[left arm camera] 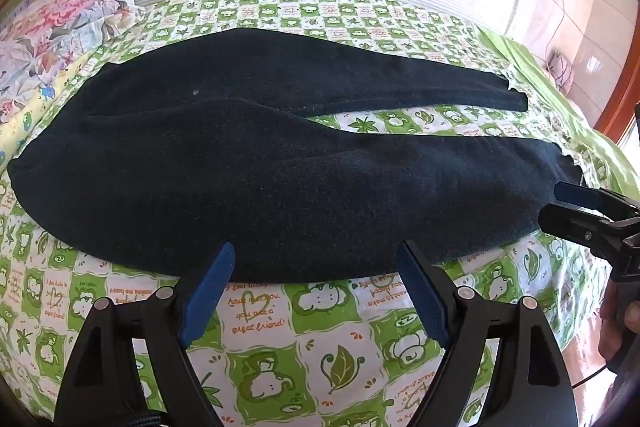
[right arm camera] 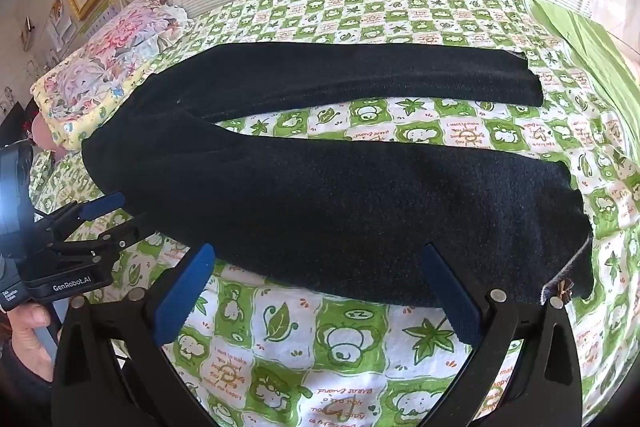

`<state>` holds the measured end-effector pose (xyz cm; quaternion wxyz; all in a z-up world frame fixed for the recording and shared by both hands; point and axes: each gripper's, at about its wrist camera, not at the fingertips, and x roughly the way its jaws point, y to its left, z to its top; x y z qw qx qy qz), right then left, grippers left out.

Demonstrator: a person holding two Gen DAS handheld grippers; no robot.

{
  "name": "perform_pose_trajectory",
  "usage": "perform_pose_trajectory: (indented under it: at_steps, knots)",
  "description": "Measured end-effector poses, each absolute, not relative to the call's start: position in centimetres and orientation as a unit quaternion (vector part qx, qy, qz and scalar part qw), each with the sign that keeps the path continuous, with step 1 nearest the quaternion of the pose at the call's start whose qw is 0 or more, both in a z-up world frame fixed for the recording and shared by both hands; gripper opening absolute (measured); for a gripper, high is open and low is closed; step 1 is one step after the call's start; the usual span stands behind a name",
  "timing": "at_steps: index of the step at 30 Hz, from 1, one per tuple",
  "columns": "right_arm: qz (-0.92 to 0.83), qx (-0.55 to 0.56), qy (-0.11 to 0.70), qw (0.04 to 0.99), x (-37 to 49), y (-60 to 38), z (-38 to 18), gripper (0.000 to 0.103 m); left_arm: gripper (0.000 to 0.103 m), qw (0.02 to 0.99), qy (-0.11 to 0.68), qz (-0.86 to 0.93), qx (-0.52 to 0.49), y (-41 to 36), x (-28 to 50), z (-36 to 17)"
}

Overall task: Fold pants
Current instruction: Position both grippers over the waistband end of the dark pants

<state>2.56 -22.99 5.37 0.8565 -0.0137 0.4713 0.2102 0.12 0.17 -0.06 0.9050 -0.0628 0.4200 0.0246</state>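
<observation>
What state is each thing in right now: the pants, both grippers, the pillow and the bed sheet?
Pants: spread flat on the bed, unfolded, legs apart in a V.
Left gripper: open, at the near edge of the pants, gripping nothing.
Right gripper: open, at the near leg's edge, gripping nothing.
Floral pillow: lying beside the waist end.
Bed sheet: spread smooth under the pants.

— What do we see of the pants (left arm camera: 248, 163)?
— We see a dark, near-black fleecy pair spread flat on the bed's green-and-white sheet (left arm camera: 312, 331), waist to the left.
— And the legs?
— Both run rightward, parted in a narrow V; we note the nearer cuff's ragged edge.
</observation>
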Motion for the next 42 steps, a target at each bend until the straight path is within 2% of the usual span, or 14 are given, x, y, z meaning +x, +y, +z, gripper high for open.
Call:
perform_pose_trajectory:
  at_steps: [32,42]
  knots:
    - [0.199,-0.023,0.489,0.849,3.0,-23.3,5.4,0.103,0.084,0.9,0.43,0.021,-0.07,-0.7,0.6,-1.1]
    - [0.216,0.012,0.456,0.863,2.7,-23.6,5.4,0.103,0.084,0.898,0.433,0.007,-0.076,-0.9,0.9,-0.8]
